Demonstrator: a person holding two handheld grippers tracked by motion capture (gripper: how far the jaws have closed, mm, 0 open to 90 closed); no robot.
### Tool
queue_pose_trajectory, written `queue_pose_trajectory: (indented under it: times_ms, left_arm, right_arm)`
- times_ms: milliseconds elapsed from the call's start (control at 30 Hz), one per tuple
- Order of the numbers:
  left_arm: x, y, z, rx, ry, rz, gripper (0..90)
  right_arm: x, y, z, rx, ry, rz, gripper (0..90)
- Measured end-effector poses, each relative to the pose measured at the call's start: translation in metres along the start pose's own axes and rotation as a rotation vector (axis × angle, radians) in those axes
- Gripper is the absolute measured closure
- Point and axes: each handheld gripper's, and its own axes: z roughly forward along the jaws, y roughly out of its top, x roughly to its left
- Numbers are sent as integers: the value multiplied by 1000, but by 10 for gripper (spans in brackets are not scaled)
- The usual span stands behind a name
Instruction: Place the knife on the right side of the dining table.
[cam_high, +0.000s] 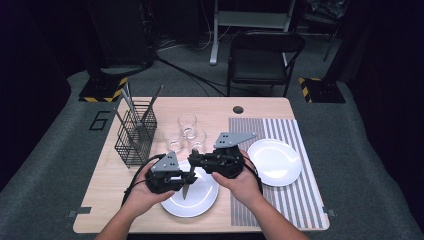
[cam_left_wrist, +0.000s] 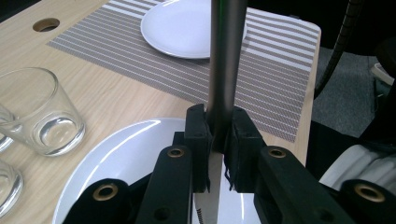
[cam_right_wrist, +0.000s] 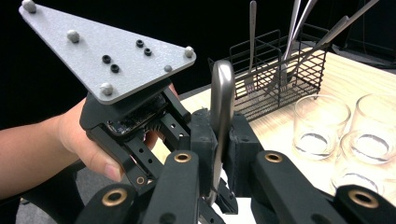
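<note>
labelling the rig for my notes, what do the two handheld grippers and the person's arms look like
Both the left gripper and the right gripper are black, with two black jaws joined by brass-coloured rivets. Each carries a grey three-cornered plate on top, studded with small screws and pale knobs. A black cable trails from each. The forearms are bare, with no sleeves showing.

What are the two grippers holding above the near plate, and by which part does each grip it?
Both hold one table knife: the left gripper is shut near where handle meets blade, and the right gripper is shut on the handle, below its rounded end.
</note>
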Motion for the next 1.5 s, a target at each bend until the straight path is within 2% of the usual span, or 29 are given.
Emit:
queue_pose_trajectory:
  times_ms: [367,633,1000,1500]
  left_arm:
    - [-1,1,-2,13,-13,36,811]
    - [0,0,-2,28,-13,38,814]
    - [2,-2,-1,43,-11,37,819]
    - [6,-4,-2,53,-8,36,824]
  right_arm:
    - [-8,-5,-7,4,38,23,820]
    - [-9,-1,-11,-14,27,20,798]
    - [-7,6,-15,3,15,-10,788]
    - [-6,10,-18,21,8,-26,780]
